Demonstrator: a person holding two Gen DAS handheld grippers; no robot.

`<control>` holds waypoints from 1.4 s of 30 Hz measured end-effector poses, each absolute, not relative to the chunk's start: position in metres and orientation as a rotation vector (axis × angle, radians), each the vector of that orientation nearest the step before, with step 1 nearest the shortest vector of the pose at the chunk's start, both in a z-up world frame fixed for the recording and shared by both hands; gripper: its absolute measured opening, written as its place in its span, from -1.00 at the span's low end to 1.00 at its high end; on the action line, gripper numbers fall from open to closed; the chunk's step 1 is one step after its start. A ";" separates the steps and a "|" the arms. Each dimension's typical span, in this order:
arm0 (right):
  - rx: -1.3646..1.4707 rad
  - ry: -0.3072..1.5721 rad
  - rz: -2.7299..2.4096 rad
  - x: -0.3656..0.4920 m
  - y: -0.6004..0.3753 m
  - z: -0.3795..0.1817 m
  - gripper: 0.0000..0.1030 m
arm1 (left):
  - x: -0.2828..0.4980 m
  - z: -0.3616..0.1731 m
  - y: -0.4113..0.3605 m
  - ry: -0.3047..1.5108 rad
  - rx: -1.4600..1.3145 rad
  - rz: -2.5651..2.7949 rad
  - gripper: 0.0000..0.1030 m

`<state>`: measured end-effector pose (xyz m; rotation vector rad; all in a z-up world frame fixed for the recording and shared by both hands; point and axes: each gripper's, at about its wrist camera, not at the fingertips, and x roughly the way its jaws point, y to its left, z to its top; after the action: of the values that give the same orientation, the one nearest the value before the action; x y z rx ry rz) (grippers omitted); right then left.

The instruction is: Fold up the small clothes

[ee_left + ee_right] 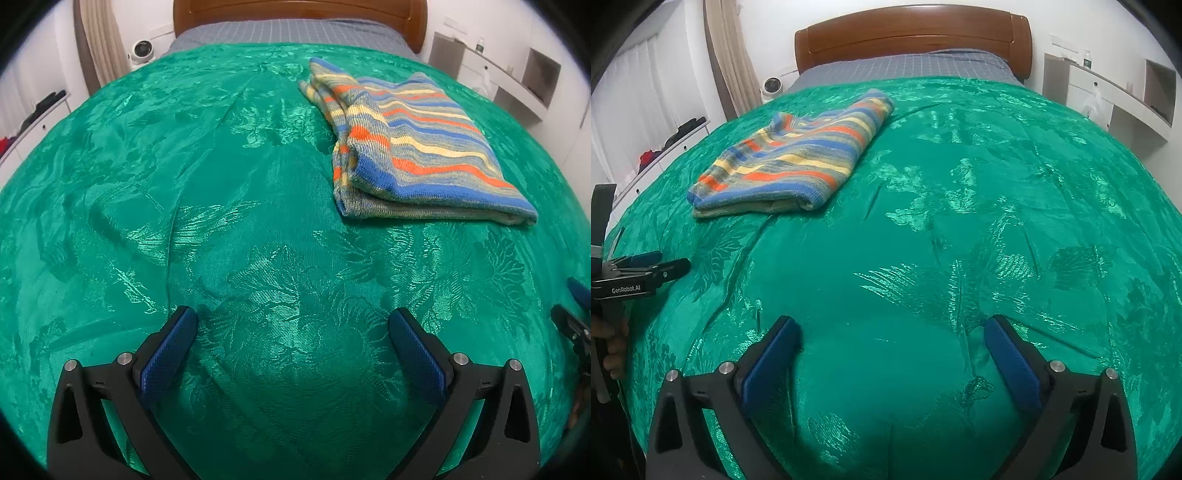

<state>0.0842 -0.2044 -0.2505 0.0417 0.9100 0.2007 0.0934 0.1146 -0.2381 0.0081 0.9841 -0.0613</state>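
Sweater [417, 147] lies folded on green bedspread [258, 240]; left gripper [291, 325] and right gripper [892, 334] both released

Striped garment [417, 147]: blue, orange, pale yellow, grey-green bands. Bedspread [221, 221]: emerald green, glossy leaf/floral damask (sheen varies). Sheet [288, 31]: grey-blue check. Headboard [912, 35]: reddish-brown wood. Left gripper [291, 321], right gripper [892, 328]: black frames, blue pads.

Both views low, facing headboard [299, 14], sharing bedspread [923, 240]
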 end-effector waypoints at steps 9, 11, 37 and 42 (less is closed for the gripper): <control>0.036 0.990 0.206 0.097 -0.205 -0.231 0.97 | 0.108 -0.209 0.130 1.031 -0.042 -0.180 0.96; 0.090 0.943 0.245 0.108 -0.212 -0.214 0.97 | 0.120 -0.192 0.140 0.976 -0.138 -0.257 0.97; -0.142 0.879 0.351 0.273 -0.077 -0.192 -0.56 | 0.272 -0.188 0.099 1.006 -0.174 -0.355 -0.71; -0.049 0.785 0.369 0.263 -0.087 -0.155 -0.57 | 0.261 -0.151 0.103 0.912 -0.154 -0.353 -0.67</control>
<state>0.2630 -0.0869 -0.1553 -0.0489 0.7851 0.3694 0.2608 0.1026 -0.1512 -0.1543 0.9117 -0.3530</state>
